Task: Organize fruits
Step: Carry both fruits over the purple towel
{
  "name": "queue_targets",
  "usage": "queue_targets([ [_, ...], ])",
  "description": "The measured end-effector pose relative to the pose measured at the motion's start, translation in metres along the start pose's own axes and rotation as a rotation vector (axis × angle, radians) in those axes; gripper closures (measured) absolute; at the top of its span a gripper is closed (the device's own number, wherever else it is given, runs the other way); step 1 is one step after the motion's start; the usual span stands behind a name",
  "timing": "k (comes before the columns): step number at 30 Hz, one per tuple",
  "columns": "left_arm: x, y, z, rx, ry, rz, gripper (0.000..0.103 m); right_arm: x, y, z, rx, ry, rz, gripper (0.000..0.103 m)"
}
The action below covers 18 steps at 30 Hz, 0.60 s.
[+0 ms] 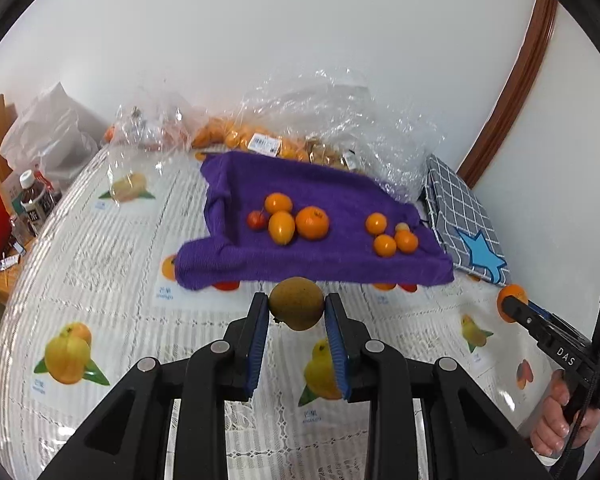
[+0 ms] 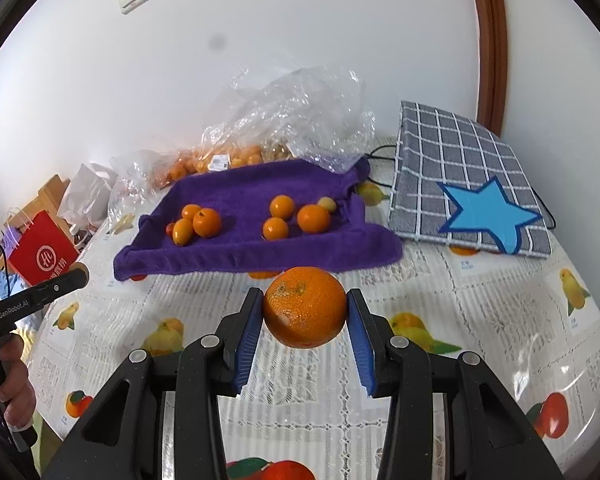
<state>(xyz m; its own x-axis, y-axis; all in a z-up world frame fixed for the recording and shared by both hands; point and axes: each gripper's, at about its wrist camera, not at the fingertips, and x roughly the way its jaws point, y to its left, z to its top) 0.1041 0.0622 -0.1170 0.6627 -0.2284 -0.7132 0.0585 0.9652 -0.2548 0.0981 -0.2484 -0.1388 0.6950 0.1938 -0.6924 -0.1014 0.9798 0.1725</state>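
Note:
My left gripper (image 1: 296,304) is shut on a brown kiwi-like fruit (image 1: 295,302), held above the table just short of the purple towel (image 1: 320,264). My right gripper (image 2: 304,307) is shut on a large orange (image 2: 304,307), also just short of the towel (image 2: 259,252). On the towel lie two groups: a left cluster of oranges with a small red fruit (image 1: 256,220), and a right cluster of small oranges (image 1: 392,236). The right gripper with its orange (image 1: 512,300) shows at the right of the left wrist view.
Clear plastic bags of oranges (image 1: 251,140) lie behind the towel against the wall. A grey checked bag with a blue star (image 2: 472,200) lies to the right. A red paper bag (image 2: 43,256) and bottles (image 1: 35,200) stand at the left table edge.

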Motion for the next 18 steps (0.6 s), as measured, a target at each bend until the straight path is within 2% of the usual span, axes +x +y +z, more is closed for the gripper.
queue_targets([
  [9, -0.015, -0.009, 0.024, 0.006, -0.044, -0.007, 0.075, -0.003, 0.006, 0.024, -0.012, -0.026, 0.01, 0.061],
  [18, -0.025, -0.024, 0.046, 0.061, -0.103, 0.029, 0.075, -0.004, 0.004, 0.047, -0.01, -0.049, 0.016, 0.061],
])
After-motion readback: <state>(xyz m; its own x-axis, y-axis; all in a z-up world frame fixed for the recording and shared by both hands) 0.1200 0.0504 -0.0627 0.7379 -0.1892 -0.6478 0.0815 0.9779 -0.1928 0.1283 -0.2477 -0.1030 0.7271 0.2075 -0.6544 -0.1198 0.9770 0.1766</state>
